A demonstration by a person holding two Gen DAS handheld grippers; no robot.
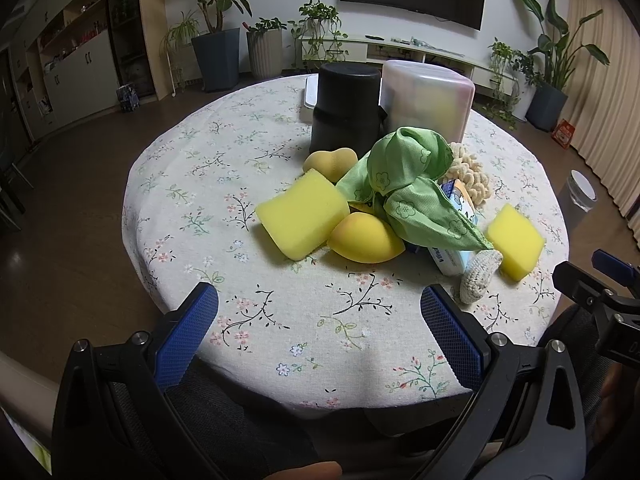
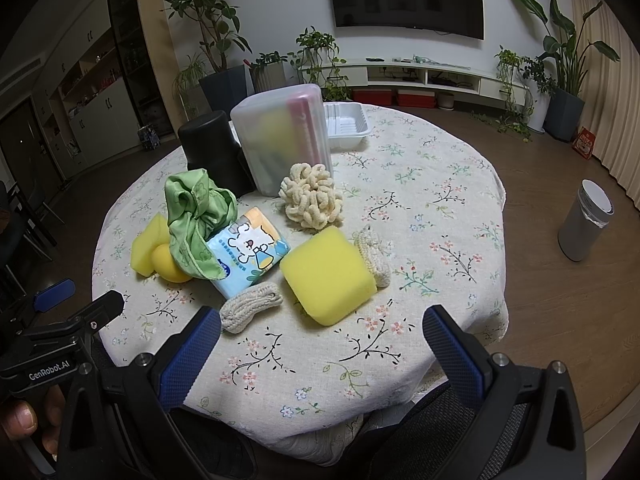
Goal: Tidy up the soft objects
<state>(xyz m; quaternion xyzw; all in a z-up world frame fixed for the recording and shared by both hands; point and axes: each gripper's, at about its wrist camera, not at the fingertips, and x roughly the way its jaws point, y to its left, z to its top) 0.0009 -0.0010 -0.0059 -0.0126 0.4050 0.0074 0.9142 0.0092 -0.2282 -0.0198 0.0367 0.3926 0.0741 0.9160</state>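
Soft things lie piled on a round floral-cloth table (image 1: 280,328) (image 2: 420,200). Two yellow sponges (image 1: 302,214) (image 1: 516,240) (image 2: 326,274), yellow egg-shaped puffs (image 1: 366,238) (image 1: 330,160), a green cloth (image 1: 404,184) (image 2: 196,216), a tissue pack (image 2: 250,254), a cream chenille scrubber (image 2: 312,196) and knitted pads (image 2: 250,306) (image 2: 372,256) show. My left gripper (image 1: 320,308) is open and empty at the near edge. My right gripper (image 2: 322,332) is open and empty, just short of the near sponge.
A black cylinder (image 1: 346,108) (image 2: 214,148) and a translucent lidded box (image 1: 428,100) (image 2: 284,140) stand behind the pile. A white tray (image 2: 346,126) sits at the far edge. A grey bin (image 2: 584,220) stands on the floor to the right.
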